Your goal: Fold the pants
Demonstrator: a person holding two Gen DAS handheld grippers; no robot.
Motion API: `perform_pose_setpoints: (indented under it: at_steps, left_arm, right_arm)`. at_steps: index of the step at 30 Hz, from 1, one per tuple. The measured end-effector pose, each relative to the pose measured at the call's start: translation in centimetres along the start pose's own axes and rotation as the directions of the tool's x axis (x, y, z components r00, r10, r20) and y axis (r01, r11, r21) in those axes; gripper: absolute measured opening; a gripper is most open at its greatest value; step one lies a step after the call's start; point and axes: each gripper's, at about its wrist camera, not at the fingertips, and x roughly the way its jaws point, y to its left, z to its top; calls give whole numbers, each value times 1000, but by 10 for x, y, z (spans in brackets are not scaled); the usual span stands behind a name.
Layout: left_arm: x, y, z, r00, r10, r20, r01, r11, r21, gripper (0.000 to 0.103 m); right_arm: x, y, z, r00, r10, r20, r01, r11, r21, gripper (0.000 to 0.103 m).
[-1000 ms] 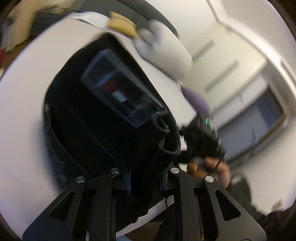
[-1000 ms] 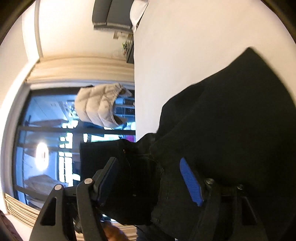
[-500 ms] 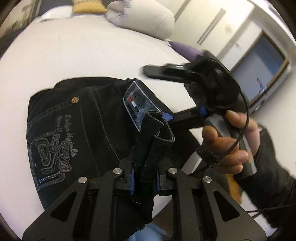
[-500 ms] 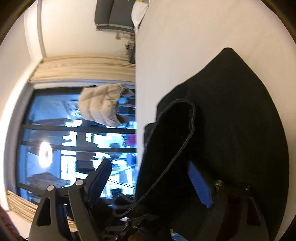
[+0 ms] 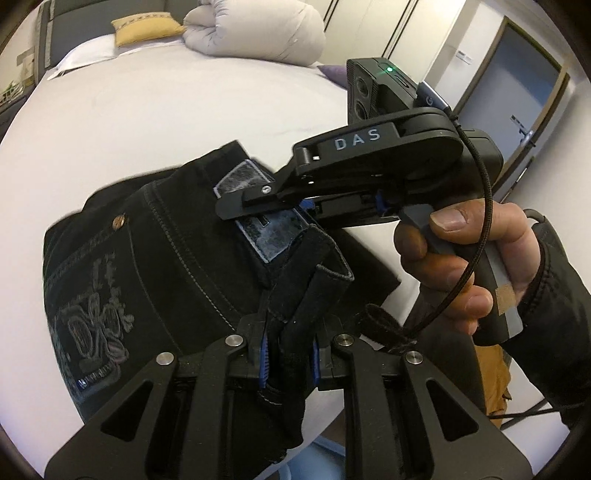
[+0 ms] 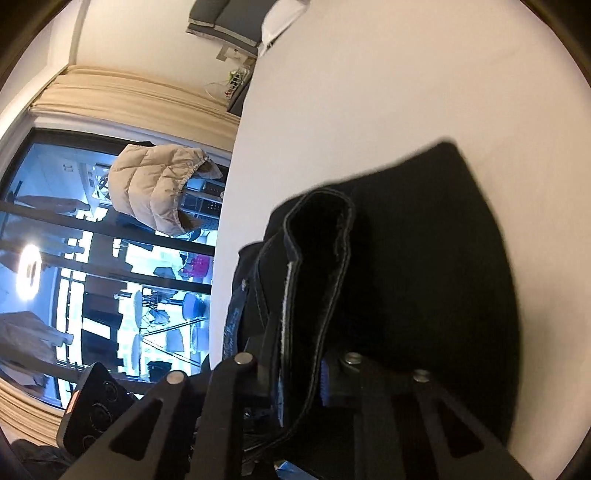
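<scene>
Black jeans (image 5: 155, 266) with an embroidered back pocket and a grey waist patch lie on a white bed (image 5: 147, 110). My left gripper (image 5: 288, 354) is shut on a doubled edge of the jeans near the waistband. My right gripper (image 5: 236, 206) reaches over the waist patch from the right in the left wrist view. In the right wrist view it (image 6: 295, 373) is shut on a folded edge of the jeans (image 6: 424, 277), which stands up between the fingers.
A rolled white duvet (image 5: 258, 29) and a yellow pillow (image 5: 147, 27) lie at the far end of the bed. A door (image 5: 517, 92) is at the right. A window with a beige jacket (image 6: 159, 188) is left of the bed (image 6: 406, 92).
My right gripper has closed on the jeans' folded edge; it was open half a second ago. Both grippers have come closer together over the waistband. The left grip has held throughout.
</scene>
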Motion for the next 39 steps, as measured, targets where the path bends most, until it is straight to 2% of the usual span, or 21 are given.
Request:
perform_pose_setpoints:
  at_steps: [6, 14, 16, 18, 19, 21, 23, 24, 27, 30, 33, 35, 36, 37, 38, 39]
  left_arm:
    - [29, -26, 27, 1000, -10, 7, 10, 999, 35, 15]
    - [74, -56, 34, 998, 13, -68, -7, 997, 75, 15]
    - [90, -57, 31, 994, 12, -111, -3, 997, 83, 25]
    - [92, -58, 27, 994, 13, -109, -4, 996, 85, 29]
    - [90, -60, 28, 995, -4, -103, 12, 997, 78, 42]
    - [79, -60, 28, 989, -85, -118, 90, 995, 39, 55]
    - [59, -59, 24, 981, -162, -110, 163, 987, 6, 60]
    - [52, -58, 22, 979, -173, -104, 174, 985, 4, 62]
    - [24, -44, 18, 987, -152, -57, 152, 988, -15, 62]
    - [14, -21, 14, 992, -127, -18, 124, 988, -94, 62]
    - [11, 14, 13, 996, -92, -7, 90, 983, -161, 62]
    - [10, 27, 20, 997, -71, 14, 72, 982, -176, 62]
    - [10, 32, 27, 999, -49, 21, 52, 983, -173, 59]
    - [12, 34, 33, 999, -36, 24, 40, 984, -174, 50]
    - [14, 40, 41, 1000, -15, 26, 20, 984, -179, 43]
    - [16, 46, 45, 1000, 3, 22, 1, 984, -179, 30]
  right_arm:
    - [-24, -7, 20, 999, -38, 13, 38, 999, -30, 17]
    - [-30, -55, 18, 999, -31, -10, 31, 998, 57, 17]
    - [-26, -72, 16, 999, -32, -15, 33, 995, 94, 16]
    - [-26, -80, 14, 1000, 1, -3, 0, 993, 118, 16]
    - [-29, -80, 12, 1000, 12, 8, -13, 993, 120, 18]
    - [-34, -78, 9, 1000, 2, 19, -4, 993, 122, 24]
    - [-48, -74, 7, 998, -37, 47, 31, 992, 119, 30]
    - [-57, -71, 5, 995, -80, 64, 72, 991, 115, 31]
    - [-80, -57, 0, 977, -191, 98, 183, 979, 87, 34]
    - [-95, -25, -5, 984, -127, 123, 126, 992, 15, 34]
    - [-79, 9, -17, 983, -168, 67, 175, 978, -113, 33]
    - [-60, 9, -25, 973, -231, 11, 230, 964, -136, 30]
    - [-47, 3, -30, 958, -287, -27, 281, 950, -136, 23]
    - [-39, -3, -36, 943, -328, -46, 319, 937, -139, 7]
    - [-36, -6, -40, 930, -365, -35, 356, 922, -152, 0]
    - [-36, -8, -43, 925, -380, -16, 372, 914, -163, 0]
